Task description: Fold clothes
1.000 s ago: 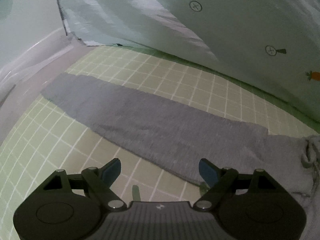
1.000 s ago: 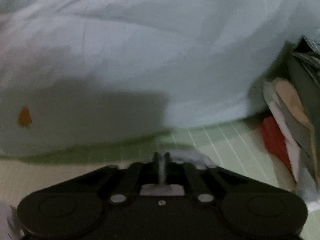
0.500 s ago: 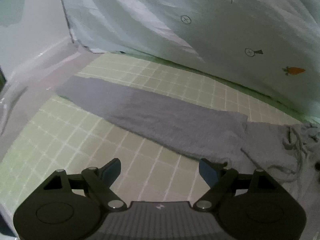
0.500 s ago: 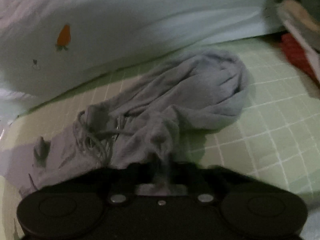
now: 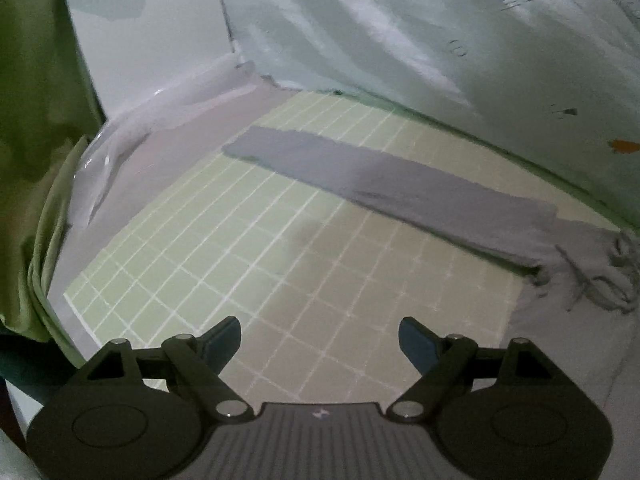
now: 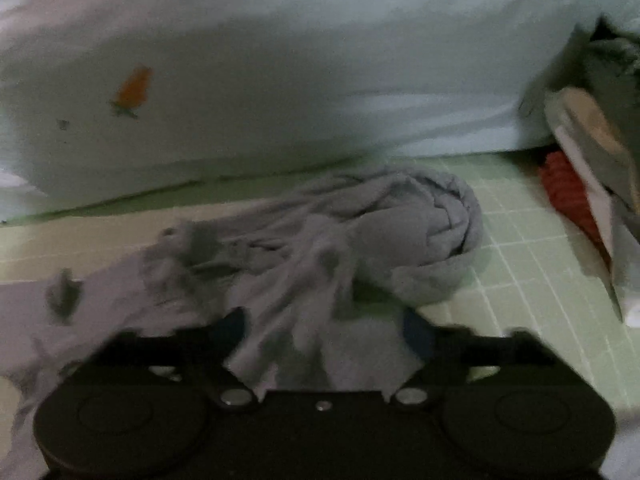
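Note:
Grey sweatpants lie on a green grid mat. One leg is stretched flat across the mat, and the drawstring waist sits crumpled at the right. My left gripper hangs open above bare mat, well short of the leg, with nothing between its fingers. In the right wrist view the rest of the sweatpants is bunched in a heap. My right gripper is opening, its jaws spread wide. A fold of grey cloth lies loose between them and the pads stand clear of it.
A pale sheet with carrot prints rises along the far side of the mat. A pile of other clothes, with a red piece, sits at the right. Green cloth hangs at the left, beside a pale plastic-covered strip.
My left gripper has drawn back from the trouser leg, still open. My right gripper came down from the sheet to the bunched cloth, shut on it, and has now spread its jaws.

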The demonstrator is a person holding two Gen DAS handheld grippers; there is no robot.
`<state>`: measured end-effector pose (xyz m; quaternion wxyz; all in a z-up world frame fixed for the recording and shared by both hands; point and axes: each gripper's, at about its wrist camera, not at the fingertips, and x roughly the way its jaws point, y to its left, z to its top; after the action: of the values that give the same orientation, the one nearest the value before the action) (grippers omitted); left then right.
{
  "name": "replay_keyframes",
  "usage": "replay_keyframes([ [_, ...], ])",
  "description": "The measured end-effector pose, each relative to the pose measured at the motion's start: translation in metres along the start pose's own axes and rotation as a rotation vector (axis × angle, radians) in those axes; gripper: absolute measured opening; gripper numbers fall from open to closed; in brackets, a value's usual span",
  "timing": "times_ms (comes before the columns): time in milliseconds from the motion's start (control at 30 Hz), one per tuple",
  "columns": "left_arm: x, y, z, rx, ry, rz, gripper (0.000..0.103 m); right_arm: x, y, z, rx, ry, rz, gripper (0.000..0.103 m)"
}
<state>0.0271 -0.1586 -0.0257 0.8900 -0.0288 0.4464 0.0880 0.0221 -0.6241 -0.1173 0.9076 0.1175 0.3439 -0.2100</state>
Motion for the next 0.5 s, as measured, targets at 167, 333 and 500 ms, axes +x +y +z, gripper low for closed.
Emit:
replay_keyframes([
  [167,0.031,0.033,0.020,0.021,-0.004,-0.070,0.087,-0.044,0.042,-0.046,0.027,-0.011,0.022,0.103],
  [333,0.070,0.063,0.047,0.080,-0.031,-0.121,0.087,-0.048,0.084,-0.087,0.114,0.059,0.011,0.103],
  [500,0.122,0.087,0.089,0.110,0.004,-0.178,0.087,-0.047,0.121,-0.106,0.159,0.101,-0.078,0.103],
])
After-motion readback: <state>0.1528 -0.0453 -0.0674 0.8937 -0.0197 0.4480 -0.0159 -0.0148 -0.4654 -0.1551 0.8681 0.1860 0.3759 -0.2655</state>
